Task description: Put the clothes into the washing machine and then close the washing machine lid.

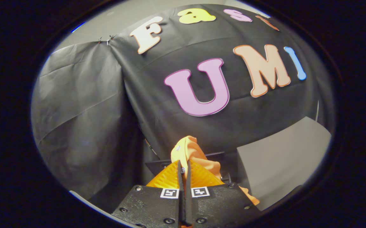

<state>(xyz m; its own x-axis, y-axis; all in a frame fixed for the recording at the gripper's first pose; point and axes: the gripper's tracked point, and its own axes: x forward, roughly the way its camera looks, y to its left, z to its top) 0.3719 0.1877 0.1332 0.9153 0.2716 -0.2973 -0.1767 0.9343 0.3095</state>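
Observation:
My gripper (184,164) is shut on an orange piece of clothing (190,150). The cloth bunches up above the fingertips and a fold of it hangs down past the right finger. Both fingers press together on the fabric with almost no gap. The gripper is lifted and points at the booth's black cloth wall. A dark flat edge, perhaps part of the washing machine (214,155), shows just behind the cloth; what it is I cannot tell for sure.
A grey box-like block (281,161) stands beyond the fingers to the right. The black cloth wall (84,126) hangs close ahead and to the left.

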